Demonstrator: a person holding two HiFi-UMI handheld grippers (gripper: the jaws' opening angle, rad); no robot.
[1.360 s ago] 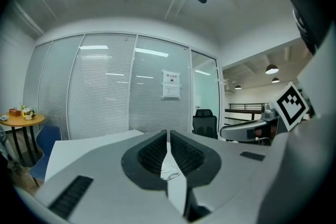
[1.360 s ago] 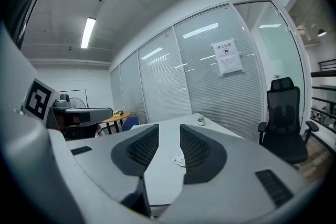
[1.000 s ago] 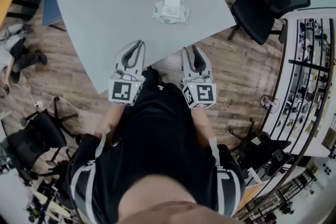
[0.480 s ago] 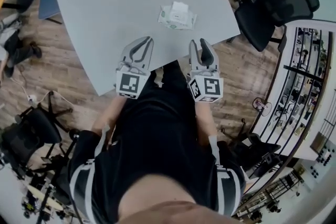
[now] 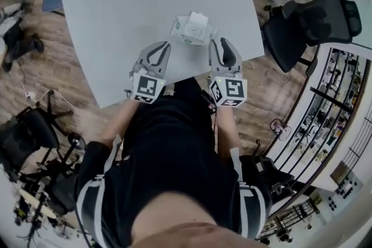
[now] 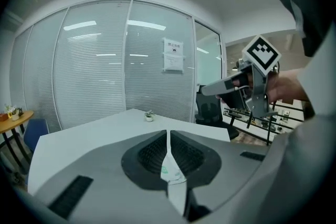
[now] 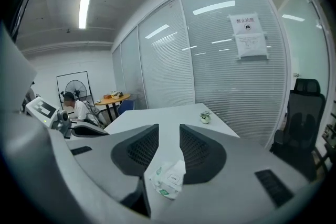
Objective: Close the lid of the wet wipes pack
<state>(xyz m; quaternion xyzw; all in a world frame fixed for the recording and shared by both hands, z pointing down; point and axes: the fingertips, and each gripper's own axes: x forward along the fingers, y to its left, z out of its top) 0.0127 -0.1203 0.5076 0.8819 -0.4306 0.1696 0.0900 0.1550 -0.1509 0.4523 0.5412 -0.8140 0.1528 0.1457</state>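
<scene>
A person held the left gripper and right gripper over a grey table's near edge, the wet wipes pack lying just beyond, between them.

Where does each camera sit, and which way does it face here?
Head view: on the person's head, looking steeply down at the table; shows torso, left gripper, right gripper.
Left gripper view: on the left gripper, facing across the table toward the glass wall; own jaws together, right gripper at right.
Right gripper view: on the right gripper, same heading; own jaws apart.
Shared: all show the wet wipes pack; both gripper views, the small plant.
</scene>
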